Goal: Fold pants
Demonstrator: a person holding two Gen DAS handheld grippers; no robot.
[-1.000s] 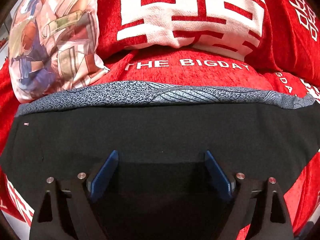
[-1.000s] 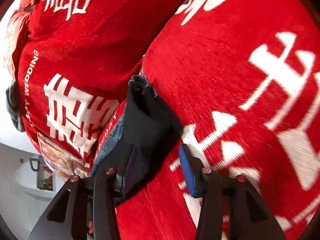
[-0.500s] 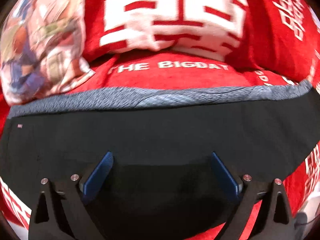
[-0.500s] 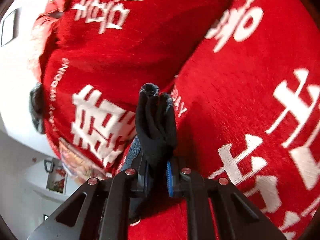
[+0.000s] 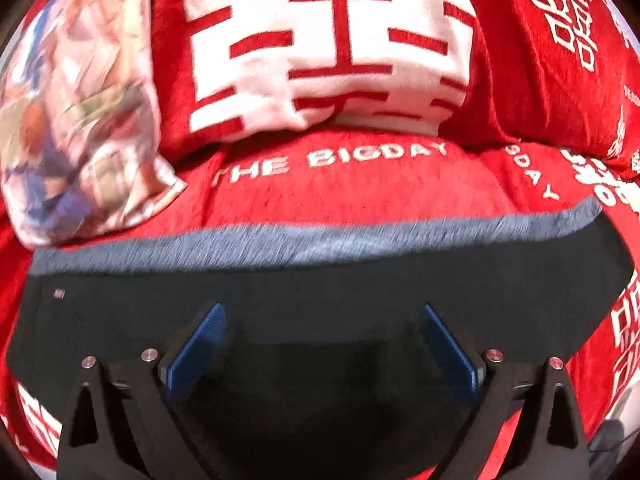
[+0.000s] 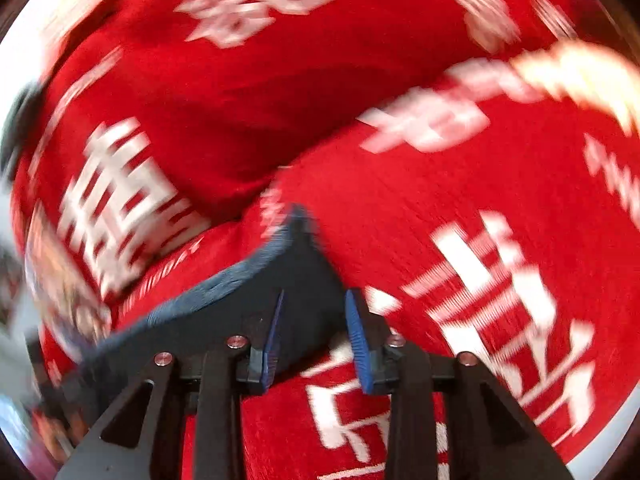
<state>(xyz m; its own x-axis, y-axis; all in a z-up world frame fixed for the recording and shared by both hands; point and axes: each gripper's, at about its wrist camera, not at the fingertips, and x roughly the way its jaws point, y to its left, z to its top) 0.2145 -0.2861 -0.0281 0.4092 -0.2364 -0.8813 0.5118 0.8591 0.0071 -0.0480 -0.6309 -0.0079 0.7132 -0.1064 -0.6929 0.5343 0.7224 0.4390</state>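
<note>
The black pants lie spread flat across the red cover of what looks like a sofa or bed, their grey-blue waistband running left to right along the far edge of the dark cloth. Beyond the waistband the cover carries white lettering, and behind that a red cushion with a large white character leans against the back. A pale printed pillow sits at the far left, its lower corner close to the left end of the waistband.

The left gripper hangs over the near part of the pants with its blue pads spread wide, holding nothing; black cloth fills the gap beneath it.

In the right wrist view, heavily blurred, the right gripper is parted as well, its pads standing on either side of the right-hand corner of the pants. The cloth lies between them; whether either pad touches it is hard to tell through the blur, though nothing looks pinched. Red cover with white characters spreads to the right of that corner.
</note>
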